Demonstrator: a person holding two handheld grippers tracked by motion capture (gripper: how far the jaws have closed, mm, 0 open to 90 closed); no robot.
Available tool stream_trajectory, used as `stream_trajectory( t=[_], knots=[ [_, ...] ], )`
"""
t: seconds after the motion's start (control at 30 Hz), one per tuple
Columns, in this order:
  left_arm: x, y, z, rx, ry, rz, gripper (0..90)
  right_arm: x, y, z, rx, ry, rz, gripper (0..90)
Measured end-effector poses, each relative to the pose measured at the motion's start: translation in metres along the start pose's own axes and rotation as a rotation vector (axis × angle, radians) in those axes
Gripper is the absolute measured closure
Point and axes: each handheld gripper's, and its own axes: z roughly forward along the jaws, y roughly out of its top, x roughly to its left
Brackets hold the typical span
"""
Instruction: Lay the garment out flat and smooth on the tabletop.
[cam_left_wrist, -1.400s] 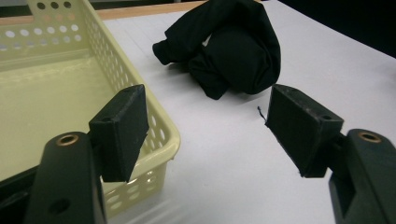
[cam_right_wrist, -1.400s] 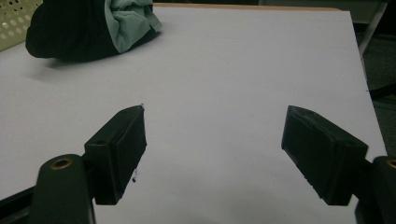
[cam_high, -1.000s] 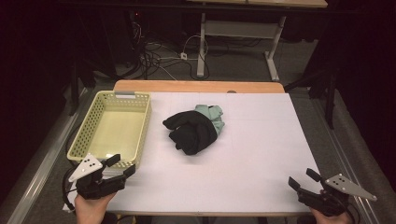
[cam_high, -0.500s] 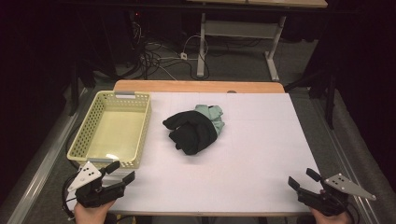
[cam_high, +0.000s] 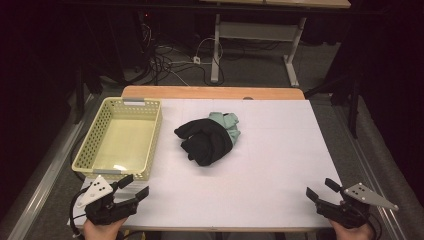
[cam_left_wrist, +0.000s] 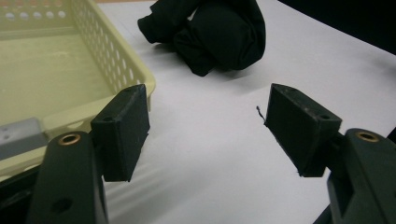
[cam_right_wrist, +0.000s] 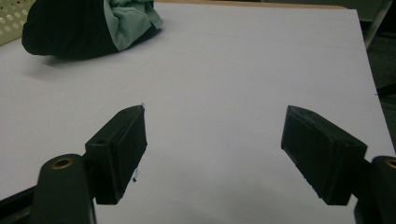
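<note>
Lying crumpled: black-and-green cloth bundle (cam_high: 207, 140)

Your black grippers (cam_high: 131, 193) (cam_high: 320, 191), black and mint-green cloth bundle (cam_high: 207, 140), pale yellow perforated basket (cam_high: 150, 137), white table (cam_high: 270, 160) with a tan wooden far edge.

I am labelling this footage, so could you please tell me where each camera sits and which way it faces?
High view: above the table's near edge, looking forward and down; hands hold the left gripper and right gripper.
Left gripper view: rides the left gripper, faces the yellow basket between its open jaws.
Right gripper view: rides the right gripper, faces across the white table between its open jaws.
Shared: all show the bundle of clothes.
</note>
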Motion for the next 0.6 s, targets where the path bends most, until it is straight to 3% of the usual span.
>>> stream_trajectory(
  t=[0.6],
  knots=[
    [-0.019,0.023,0.03,0.009,-0.07,0.068,31.8,0.003,-0.001,-0.006,-0.015,0.007,-0.011,28.1]
  ],
)
